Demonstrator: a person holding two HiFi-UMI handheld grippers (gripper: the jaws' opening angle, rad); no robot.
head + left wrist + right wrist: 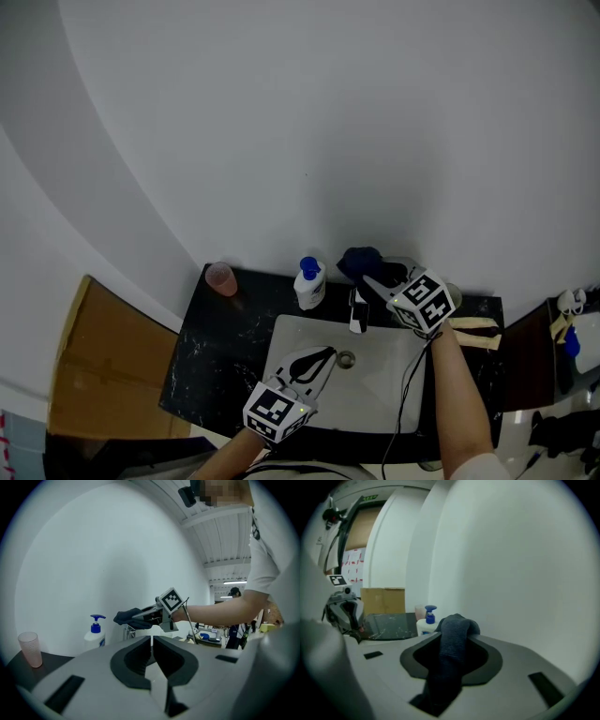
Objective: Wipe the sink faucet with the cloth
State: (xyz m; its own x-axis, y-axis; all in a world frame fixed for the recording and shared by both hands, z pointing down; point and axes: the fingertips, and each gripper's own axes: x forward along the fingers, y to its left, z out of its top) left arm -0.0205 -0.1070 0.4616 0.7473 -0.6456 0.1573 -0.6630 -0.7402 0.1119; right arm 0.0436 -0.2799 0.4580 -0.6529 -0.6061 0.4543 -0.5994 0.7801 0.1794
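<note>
L tool [322, 357] over sink [386, 386]; R tool [379, 278] grips cloth [358, 260].

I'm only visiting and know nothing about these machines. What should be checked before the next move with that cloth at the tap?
1. Cloth gripped by the right claw: ok, its jaws are closed on it.
2. Cloth touching the faucet: cannot tell; it sits just above the faucet's top.
3. Left claw out of the way: ok; shut, empty, over the sink.
4. Soap bottle clear of the wipe: cannot tell; it stands close beside the faucet.
5. Pink cup clear: ok, far off on the counter.
</note>
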